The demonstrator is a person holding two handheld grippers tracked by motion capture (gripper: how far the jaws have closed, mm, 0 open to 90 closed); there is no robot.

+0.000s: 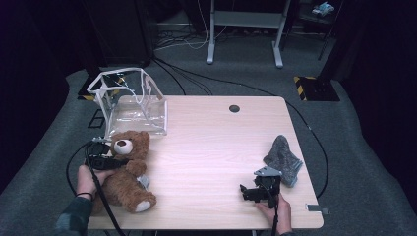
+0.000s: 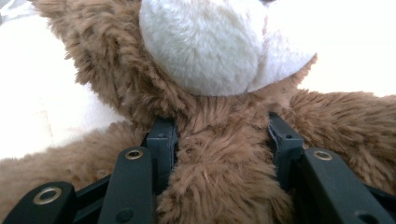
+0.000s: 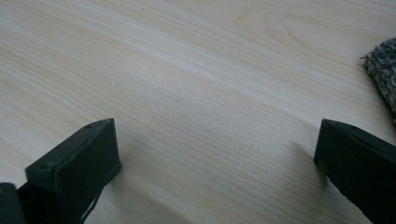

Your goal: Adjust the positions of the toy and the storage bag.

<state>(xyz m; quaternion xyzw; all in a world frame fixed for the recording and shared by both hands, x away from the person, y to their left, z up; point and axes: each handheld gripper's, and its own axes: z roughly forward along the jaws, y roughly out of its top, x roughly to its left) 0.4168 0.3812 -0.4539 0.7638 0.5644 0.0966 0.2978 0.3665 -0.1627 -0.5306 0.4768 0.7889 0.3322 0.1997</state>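
Note:
A brown teddy bear (image 1: 127, 183) with a white muzzle lies on its back at the table's left front corner. My left gripper (image 1: 122, 161) comes in from the left across the bear's neck. In the left gripper view the bear (image 2: 224, 186) bulges between the two black jaws, whose pads (image 2: 161, 140) press into the fur on either side just below the muzzle. My right gripper (image 1: 244, 191) rests low at the front right of the table, held by a hand. Its jaws stand wide apart over bare wood (image 3: 215, 144) with nothing between them.
A clear plastic bag with a white frame (image 1: 135, 105) stands open at the table's back left, just behind the bear. A grey knitted cloth (image 1: 283, 158) lies near the right edge, beside the right gripper; its edge (image 3: 383, 70) shows there too. A cable hole (image 1: 234, 108) sits at the back of the table.

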